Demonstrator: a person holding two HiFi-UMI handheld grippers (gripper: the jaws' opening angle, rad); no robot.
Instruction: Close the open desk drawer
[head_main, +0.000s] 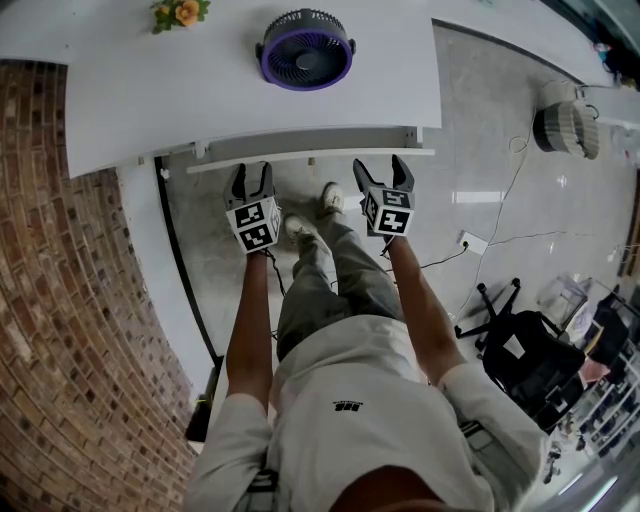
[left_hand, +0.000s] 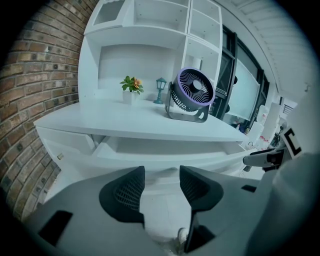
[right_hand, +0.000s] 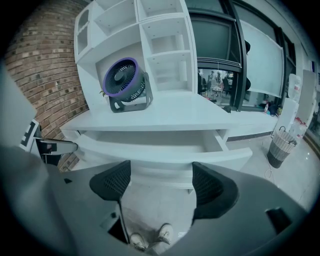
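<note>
The drawer (head_main: 310, 157) is pulled out from under the front edge of the white desk (head_main: 200, 90). Its long front board faces the person, and it looks empty inside. A purple fan (head_main: 306, 48) and a little flower pot (head_main: 180, 12) stand near the back edge of the desk.

The left gripper (head_main: 252, 180) and the right gripper (head_main: 380, 175) are side by side, close to the drawer's front board. They do not seem to touch it yet. Both point forward and down at it.

Each gripper has its jaws spread, with nothing between them. I think that is because a push needs no pinch. Using two grippers, one toward each end of the board, should help the drawer slide in straight.
</note>
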